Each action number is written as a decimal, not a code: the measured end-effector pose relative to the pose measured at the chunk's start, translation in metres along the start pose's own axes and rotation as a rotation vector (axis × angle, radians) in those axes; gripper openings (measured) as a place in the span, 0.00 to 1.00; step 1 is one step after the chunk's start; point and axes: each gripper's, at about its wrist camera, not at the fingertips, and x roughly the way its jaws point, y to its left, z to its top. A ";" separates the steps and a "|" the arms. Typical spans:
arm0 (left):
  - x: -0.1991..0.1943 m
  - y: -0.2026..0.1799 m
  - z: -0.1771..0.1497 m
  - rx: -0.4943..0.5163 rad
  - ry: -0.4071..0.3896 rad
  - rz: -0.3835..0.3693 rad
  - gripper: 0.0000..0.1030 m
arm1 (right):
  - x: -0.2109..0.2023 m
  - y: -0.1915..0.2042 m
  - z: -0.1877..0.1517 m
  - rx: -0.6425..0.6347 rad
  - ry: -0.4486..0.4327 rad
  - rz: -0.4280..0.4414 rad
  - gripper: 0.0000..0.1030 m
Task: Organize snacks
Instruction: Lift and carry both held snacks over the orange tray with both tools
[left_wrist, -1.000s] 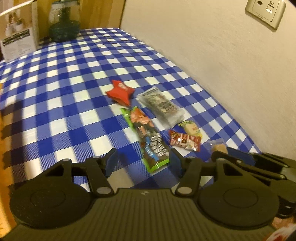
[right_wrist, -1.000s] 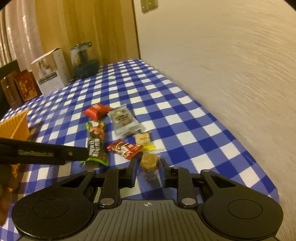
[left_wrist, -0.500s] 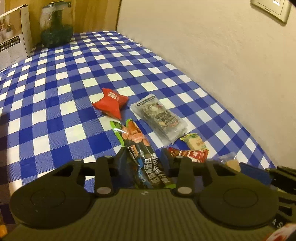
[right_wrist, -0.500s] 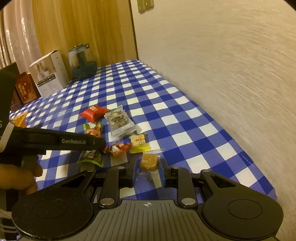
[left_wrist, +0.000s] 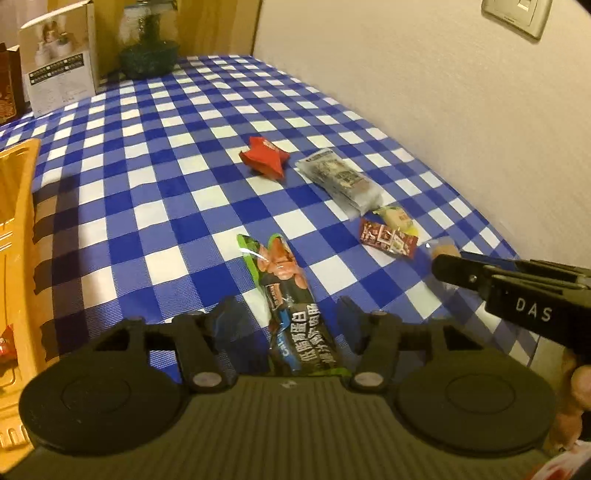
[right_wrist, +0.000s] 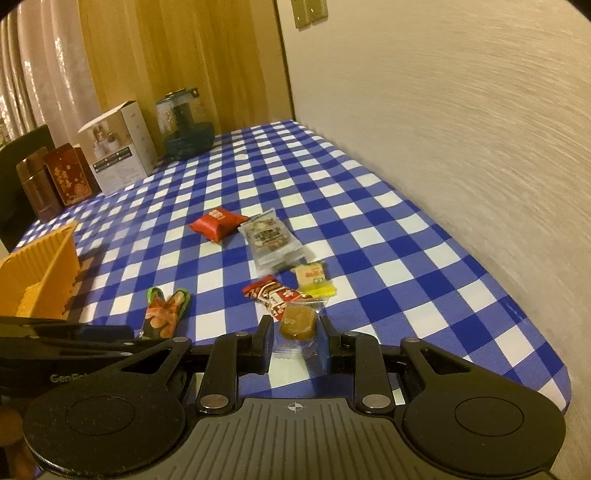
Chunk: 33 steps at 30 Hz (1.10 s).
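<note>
From my left wrist view, the left gripper (left_wrist: 286, 317) stands spread astride the long green snack bar (left_wrist: 286, 295), not yet pinching; four packets lie far right on the checked cloth (left_wrist: 147, 192), and the orange basket (left_wrist: 18, 206) at left holds something red. From my right wrist view, the right gripper (right_wrist: 293, 343) stands spread around the brown candy (right_wrist: 298, 323), so I judge most sorting remains.

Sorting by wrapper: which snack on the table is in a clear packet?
The brown candy between the right hand-held gripper fingers: see-through wrapper, unlike the printed red, green and yellow packets.
</note>
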 end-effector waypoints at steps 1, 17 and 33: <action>0.001 -0.001 0.000 0.010 0.001 0.022 0.54 | 0.000 0.001 0.000 -0.001 0.001 0.000 0.25; 0.006 -0.006 0.010 0.062 0.009 0.029 0.28 | -0.005 0.006 0.002 -0.016 0.005 0.012 0.24; -0.071 -0.004 0.009 0.025 -0.049 0.010 0.26 | -0.052 0.034 0.012 -0.044 -0.038 0.058 0.24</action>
